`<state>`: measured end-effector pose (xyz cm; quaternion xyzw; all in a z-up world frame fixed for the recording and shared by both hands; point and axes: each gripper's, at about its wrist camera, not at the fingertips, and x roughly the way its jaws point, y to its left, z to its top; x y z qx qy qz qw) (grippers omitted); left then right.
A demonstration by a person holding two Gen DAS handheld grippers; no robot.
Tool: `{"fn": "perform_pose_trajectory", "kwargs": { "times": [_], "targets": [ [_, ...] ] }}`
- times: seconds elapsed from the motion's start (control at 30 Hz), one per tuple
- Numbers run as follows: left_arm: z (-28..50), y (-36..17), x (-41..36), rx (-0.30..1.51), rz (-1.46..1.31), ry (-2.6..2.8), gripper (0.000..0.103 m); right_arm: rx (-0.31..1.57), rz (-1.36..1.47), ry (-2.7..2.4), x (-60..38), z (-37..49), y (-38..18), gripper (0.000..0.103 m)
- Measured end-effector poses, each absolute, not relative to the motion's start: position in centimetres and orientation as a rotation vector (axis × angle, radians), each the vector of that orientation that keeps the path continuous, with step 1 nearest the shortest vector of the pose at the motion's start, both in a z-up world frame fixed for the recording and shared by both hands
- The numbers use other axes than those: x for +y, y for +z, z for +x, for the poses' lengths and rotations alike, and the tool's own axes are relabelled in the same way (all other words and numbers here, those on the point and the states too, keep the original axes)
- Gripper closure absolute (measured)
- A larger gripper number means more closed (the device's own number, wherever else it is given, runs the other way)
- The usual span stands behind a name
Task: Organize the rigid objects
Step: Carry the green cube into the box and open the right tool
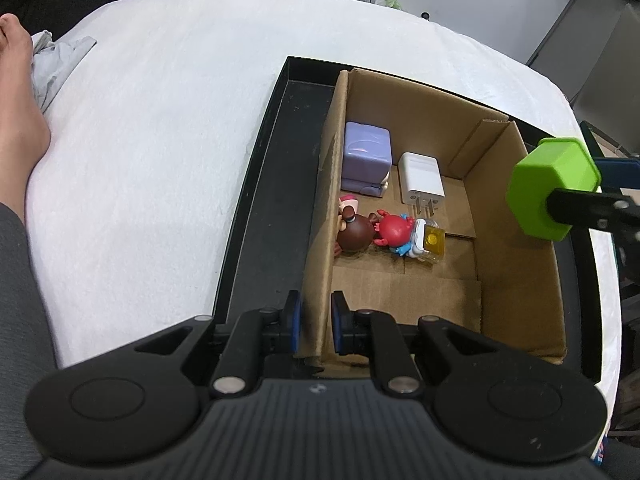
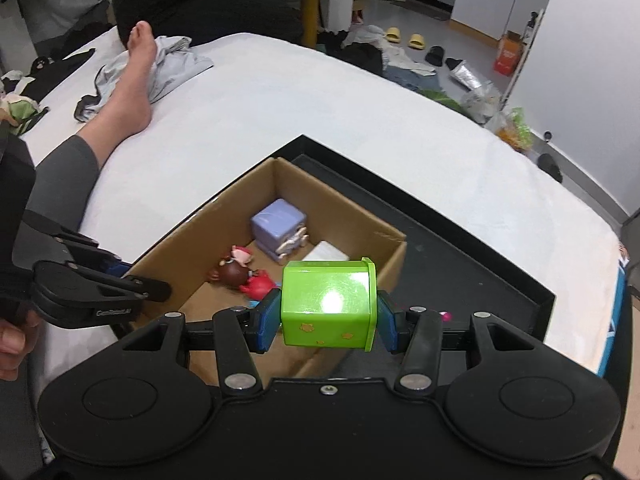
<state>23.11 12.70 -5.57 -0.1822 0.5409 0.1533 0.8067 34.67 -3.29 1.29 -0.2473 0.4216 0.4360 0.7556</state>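
Placing step: right gripper (image 2: pixel 328 322) clamped on the green block (image 2: pixel 328 306), held above the box (image 2: pixel 352 216) near its edge, left gripper (image 1: pixel 316 320) pinching the box wall; next, I judge, lower into bare floor clear of the toys.

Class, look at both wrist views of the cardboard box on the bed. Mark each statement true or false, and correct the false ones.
1. The right tool holds a green block. True.
2. The left tool grips the white charger. False: it is clamped on the wall of the cardboard box; the white charger lies free inside.
3. The purple cube sits inside the box. True.
4. The green block already rests on the box floor. False: it is held in the air above the box.
5. The box sits in a black tray. True.
6. The red toy figure lies on the white sheet. False: it lies inside the box.
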Motion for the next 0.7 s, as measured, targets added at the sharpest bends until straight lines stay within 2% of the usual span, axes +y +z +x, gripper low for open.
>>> {"fn": "perform_pose_trajectory", "kwargs": {
  "times": [0.7],
  "targets": [
    [23.0, -6.1, 13.0, 1.159, -0.409, 0.32, 0.089, 0.892, -0.548, 0.923, -0.4, 34.1, -1.1, 0.054]
  ]
}}
